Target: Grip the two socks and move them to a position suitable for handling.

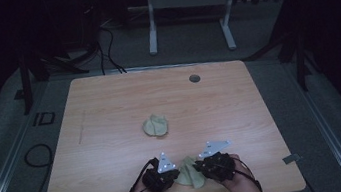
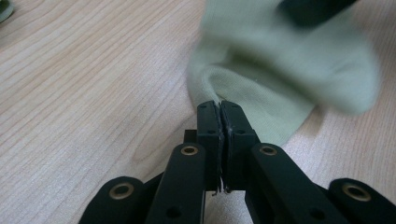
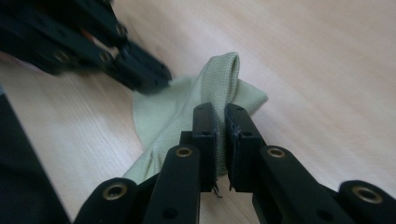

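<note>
High view: both hand-held grippers meet at the near edge of the tabletop [image 1: 108,99], left hand-held gripper [image 1: 173,173] and right hand-held gripper [image 1: 199,166] each pinching one side of the sock [image 1: 188,173], likely to spread it; a second sock [image 1: 156,126] lies mid-table. Left gripper view: jaws clamped on the sock's edge. Right gripper view: jaws clenched on the ribbed cuff [image 3: 224,74], fabric lifted.

Both tongs [image 1: 173,175] [image 1: 197,167] clamped shut

Right gripper [image 3: 220,112] is pinching a fold of the green sock [image 3: 159,116] on the table [image 3: 327,70], left gripper [image 3: 140,70] blurry just beside it.
</note>
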Demonstrator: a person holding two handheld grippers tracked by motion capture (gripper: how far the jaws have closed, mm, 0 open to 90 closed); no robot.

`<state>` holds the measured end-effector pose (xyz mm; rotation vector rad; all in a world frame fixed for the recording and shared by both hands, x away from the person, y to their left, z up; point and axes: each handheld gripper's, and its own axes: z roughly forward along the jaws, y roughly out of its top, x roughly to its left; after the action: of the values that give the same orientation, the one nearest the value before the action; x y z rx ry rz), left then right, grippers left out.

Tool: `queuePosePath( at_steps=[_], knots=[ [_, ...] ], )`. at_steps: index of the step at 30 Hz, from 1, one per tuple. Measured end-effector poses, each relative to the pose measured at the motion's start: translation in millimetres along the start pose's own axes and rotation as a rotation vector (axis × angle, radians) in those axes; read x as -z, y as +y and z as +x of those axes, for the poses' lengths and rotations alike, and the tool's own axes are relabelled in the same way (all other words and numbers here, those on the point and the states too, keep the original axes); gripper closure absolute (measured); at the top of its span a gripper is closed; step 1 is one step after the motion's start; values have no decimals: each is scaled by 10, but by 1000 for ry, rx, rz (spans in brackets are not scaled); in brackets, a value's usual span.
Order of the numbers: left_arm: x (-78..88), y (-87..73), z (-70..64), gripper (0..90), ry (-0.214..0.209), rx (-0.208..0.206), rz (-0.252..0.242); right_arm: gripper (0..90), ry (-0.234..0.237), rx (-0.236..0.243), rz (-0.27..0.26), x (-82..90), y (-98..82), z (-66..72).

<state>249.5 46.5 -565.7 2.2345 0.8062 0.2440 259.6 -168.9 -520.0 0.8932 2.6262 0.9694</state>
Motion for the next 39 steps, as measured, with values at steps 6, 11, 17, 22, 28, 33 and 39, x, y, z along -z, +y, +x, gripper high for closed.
queuePosePath(
  at_steps=[6,11,17,22,28,33,39],
  knots=[
    [2,0,3,877,-3,-5,2,835,-26,-56,-69,317,-18,-96],
    [13,6,18,878,-7,-16,14,834,-56,-110,-89,463,-156,-222],
    [27,0,46,877,-15,-32,20,831,-64,-174,-52,465,-362,-370],
    [18,8,68,875,-21,-36,17,818,-70,-219,-24,397,-565,-442],
    [24,12,29,874,-31,-53,30,798,-71,-245,22,349,-722,-510],
    [34,3,-29,874,-42,-61,38,787,-83,-257,36,327,-772,-561],
    [50,-7,-27,777,-47,-60,16,606,-70,-259,29,319,-779,-558]
  ],
)
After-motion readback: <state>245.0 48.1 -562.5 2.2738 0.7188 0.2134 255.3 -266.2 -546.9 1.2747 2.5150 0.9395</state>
